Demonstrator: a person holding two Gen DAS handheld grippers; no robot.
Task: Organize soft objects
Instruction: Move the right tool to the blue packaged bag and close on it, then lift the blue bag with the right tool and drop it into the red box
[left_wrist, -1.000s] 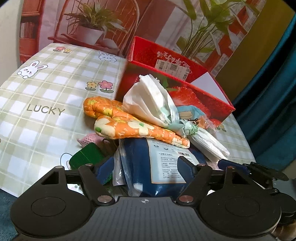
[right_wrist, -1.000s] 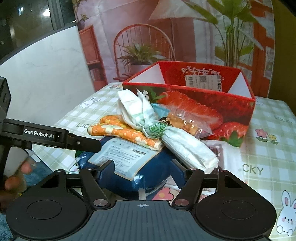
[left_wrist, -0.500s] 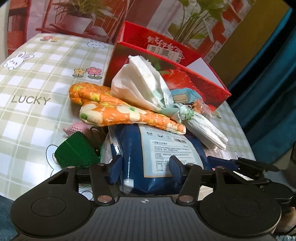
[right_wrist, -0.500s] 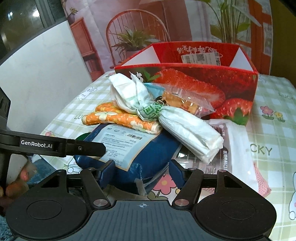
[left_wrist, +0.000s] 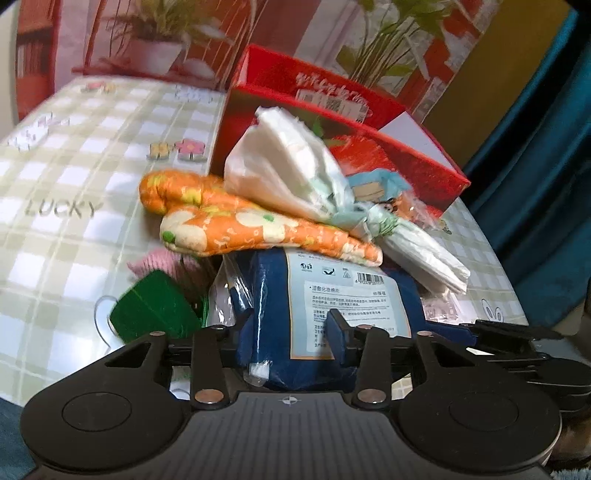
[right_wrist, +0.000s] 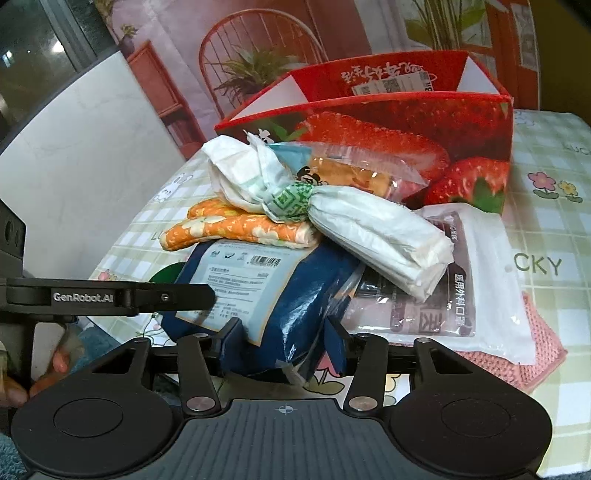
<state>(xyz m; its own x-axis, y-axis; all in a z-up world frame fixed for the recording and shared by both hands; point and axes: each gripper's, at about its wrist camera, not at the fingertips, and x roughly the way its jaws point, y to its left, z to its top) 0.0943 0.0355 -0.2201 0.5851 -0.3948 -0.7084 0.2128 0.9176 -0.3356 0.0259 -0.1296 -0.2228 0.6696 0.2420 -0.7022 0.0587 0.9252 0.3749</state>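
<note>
A blue plastic pack with a white label (left_wrist: 343, 306) (right_wrist: 295, 295) lies at the bottom of a heap on the checked tablecloth. On it rest an orange flowered mitt (left_wrist: 258, 229) (right_wrist: 240, 229) and a white bundle tied in the middle (left_wrist: 295, 173) (right_wrist: 369, 229). My left gripper (left_wrist: 288, 328) is closing on the pack's near left end, its blue pads against the sides. My right gripper (right_wrist: 282, 341) is closing on the pack's near right corner, pads touching the wrapper. Behind the heap stands the open red strawberry box (left_wrist: 332, 103) (right_wrist: 406, 110).
A green felt leaf (left_wrist: 155, 310) and a pink knit piece (left_wrist: 159, 262) lie left of the pack. A white mask packet (right_wrist: 480, 277), a pink knit cloth (right_wrist: 543, 350) and a clear snack bag (right_wrist: 362, 173) lie to the right. A hand (right_wrist: 55, 362) holds the left gripper's handle.
Both pairs of jaws have narrowed from wide apart onto the blue pack's near ends. The right gripper has sunk a little toward the table.
</note>
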